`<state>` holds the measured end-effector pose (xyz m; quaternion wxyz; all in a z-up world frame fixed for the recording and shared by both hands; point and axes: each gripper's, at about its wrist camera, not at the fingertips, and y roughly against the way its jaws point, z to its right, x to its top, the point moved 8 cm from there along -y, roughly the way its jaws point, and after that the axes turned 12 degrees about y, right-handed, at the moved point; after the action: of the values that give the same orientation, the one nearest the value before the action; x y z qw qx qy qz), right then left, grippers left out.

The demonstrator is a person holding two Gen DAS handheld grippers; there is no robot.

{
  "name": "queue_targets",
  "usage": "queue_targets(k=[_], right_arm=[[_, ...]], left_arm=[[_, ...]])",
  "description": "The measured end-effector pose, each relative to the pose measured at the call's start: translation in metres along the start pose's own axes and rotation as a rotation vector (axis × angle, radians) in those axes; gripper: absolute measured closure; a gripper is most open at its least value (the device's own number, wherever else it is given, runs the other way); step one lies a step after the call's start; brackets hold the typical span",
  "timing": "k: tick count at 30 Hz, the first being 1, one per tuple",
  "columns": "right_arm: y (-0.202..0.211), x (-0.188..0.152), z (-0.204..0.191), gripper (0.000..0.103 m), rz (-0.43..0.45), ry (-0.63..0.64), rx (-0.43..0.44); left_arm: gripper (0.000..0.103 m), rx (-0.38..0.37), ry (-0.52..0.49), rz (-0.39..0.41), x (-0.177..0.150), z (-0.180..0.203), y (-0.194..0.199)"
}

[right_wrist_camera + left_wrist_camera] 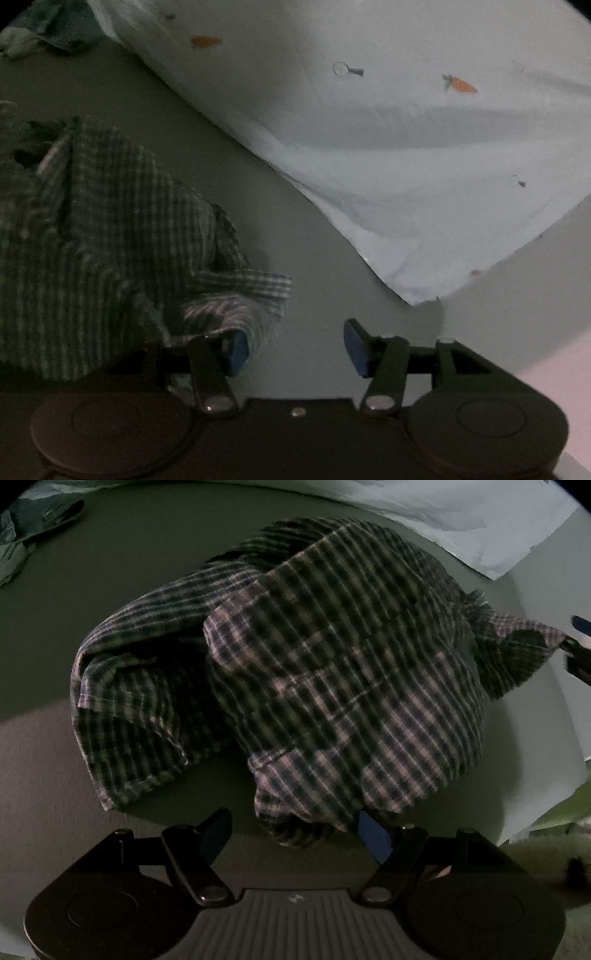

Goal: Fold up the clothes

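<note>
A dark plaid shirt lies bunched on the grey-green bed. My left gripper hovers over its near edge with the jaws standing wide. A drooping fold of the shirt hangs between the fingers, and the pads do not press on it. At the right edge of the left wrist view, my right gripper sits at the tip of the shirt's stretched-out sleeve. In the right wrist view the right gripper is open. The plaid cuff drapes against its left finger, and only bare bed shows between the blue pads.
A white sheet with small carrot prints lies across the far right of the bed and also shows as a white sheet in the left wrist view. A crumpled teal cloth sits at the far left.
</note>
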<state>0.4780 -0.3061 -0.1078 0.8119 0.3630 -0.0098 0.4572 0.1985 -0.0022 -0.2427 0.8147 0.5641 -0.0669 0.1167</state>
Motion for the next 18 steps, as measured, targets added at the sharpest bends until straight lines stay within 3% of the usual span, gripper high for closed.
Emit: queue_targets(k=[4, 10, 11, 15, 18], right_arm=[[0.030, 0.008, 0.001, 0.047, 0.110, -0.018, 0.099], [0.051, 0.009, -0.007, 0.047, 0.206, -0.229, 0.350], [0.051, 0.010, -0.013, 0.047, 0.215, -0.213, 0.367], [0.038, 0.026, -0.057, 0.052, 0.253, 0.046, 0.308], [0.032, 0.038, -0.078, 0.053, 0.320, 0.173, 0.352]], left_arm=[[0.027, 0.005, -0.011, 0.002, -0.003, 0.006, -0.006], [0.027, 0.001, -0.044, -0.011, 0.003, 0.012, -0.009], [0.027, 0.004, -0.052, -0.012, 0.005, 0.014, -0.009], [0.027, 0.018, -0.074, 0.002, 0.001, 0.014, -0.006], [0.027, 0.028, -0.089, 0.011, 0.000, 0.014, -0.008]])
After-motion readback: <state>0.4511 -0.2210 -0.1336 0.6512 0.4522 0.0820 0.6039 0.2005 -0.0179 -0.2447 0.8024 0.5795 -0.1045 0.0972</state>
